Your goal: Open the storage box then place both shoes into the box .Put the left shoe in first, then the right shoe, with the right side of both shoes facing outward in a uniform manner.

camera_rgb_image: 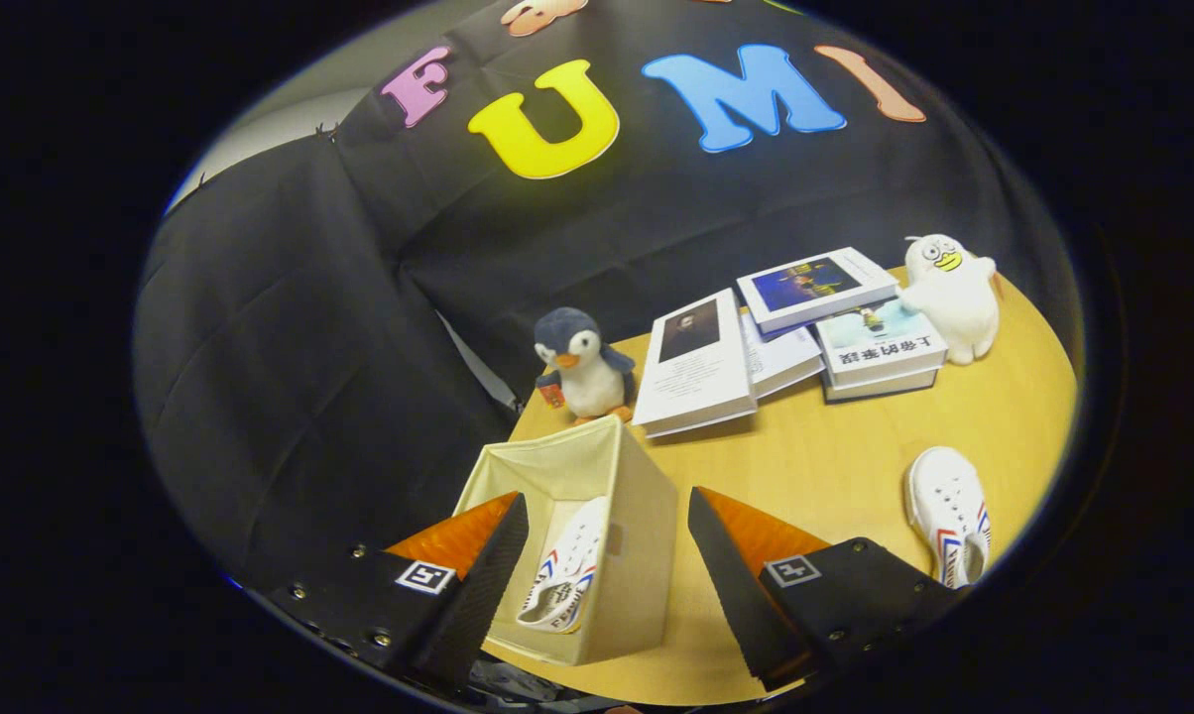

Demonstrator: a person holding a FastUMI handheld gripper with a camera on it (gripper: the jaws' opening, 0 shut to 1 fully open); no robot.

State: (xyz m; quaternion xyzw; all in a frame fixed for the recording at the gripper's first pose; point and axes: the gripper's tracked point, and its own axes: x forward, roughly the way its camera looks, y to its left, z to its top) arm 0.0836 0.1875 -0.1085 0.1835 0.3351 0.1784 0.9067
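One shoe (562,580) is seen inside the open storage box (637,526). The second shoe (949,516), at four o'clock from the box on the table (815,456), remains to be placed. The gripper (607,575) is held wide apart, empty.

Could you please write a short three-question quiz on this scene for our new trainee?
1. True or false: the storage box already holds one shoe.
2. Where is the second shoe?
A. On the books
B. On the table, beyond the claw's right finger
C. Between the fingers
3. Fill in: the claw is ____, gripping nothing.

Key
1. True: a white shoe stands inside the open box, which sits between the fingers.
2. B: it lies on bare wood, apart from the box, nearer than the white plush.
3. Open: the fingers are spread wide either side of the box.
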